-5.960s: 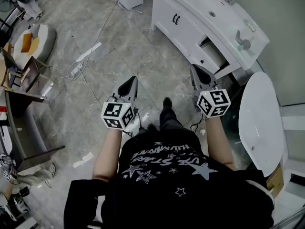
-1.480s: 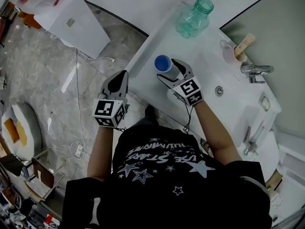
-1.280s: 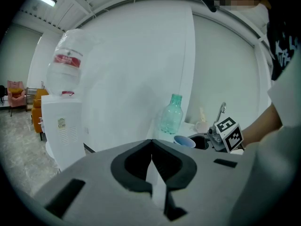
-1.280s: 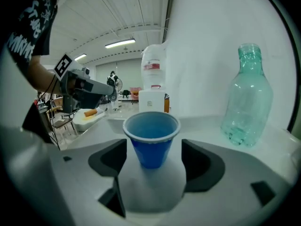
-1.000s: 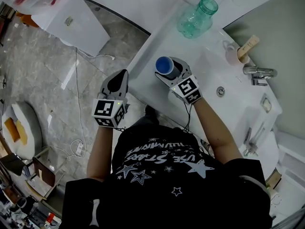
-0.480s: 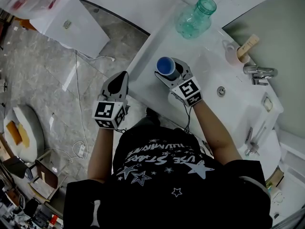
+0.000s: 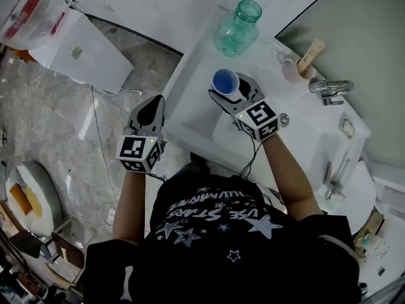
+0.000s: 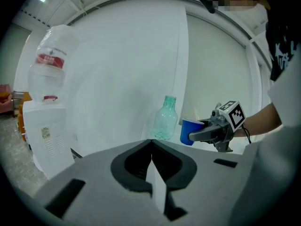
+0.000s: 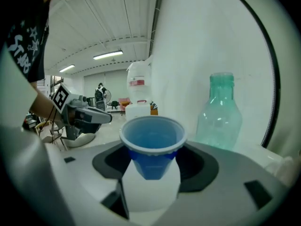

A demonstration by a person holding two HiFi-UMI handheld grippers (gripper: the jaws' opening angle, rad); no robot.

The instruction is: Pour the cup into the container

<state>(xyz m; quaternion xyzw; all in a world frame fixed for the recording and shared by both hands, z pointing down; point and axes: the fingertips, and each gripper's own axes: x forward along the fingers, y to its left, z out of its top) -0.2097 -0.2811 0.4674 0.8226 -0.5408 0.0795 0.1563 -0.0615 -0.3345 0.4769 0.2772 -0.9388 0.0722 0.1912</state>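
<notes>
A blue cup [image 7: 224, 80] stands upright between the jaws of my right gripper [image 7: 231, 88], which is shut on it over the white counter [image 7: 193, 81]. In the right gripper view the cup [image 9: 151, 140] fills the gap between the jaws, its open mouth up. Beyond it, at the back of the counter, stands a teal glass bottle [image 7: 236, 21], uncapped and upright [image 9: 220, 112]. My left gripper [image 7: 154, 103] hangs shut and empty off the counter's left edge, over the floor. From the left gripper view I see the bottle [image 8: 164, 119] and the held cup [image 8: 189, 132].
A sink basin [image 7: 231, 138] lies under my right wrist, with a tap [image 7: 330, 87] and a pink cup holding a wooden piece [image 7: 294, 68] to its right. A water dispenser [image 7: 79, 43] with a large bottle [image 7: 28, 14] stands on the floor at left.
The right gripper's jaws have drawn in on the blue cup, and cup and gripper have shifted slightly toward the teal bottle. The left gripper has stayed beside the counter edge.
</notes>
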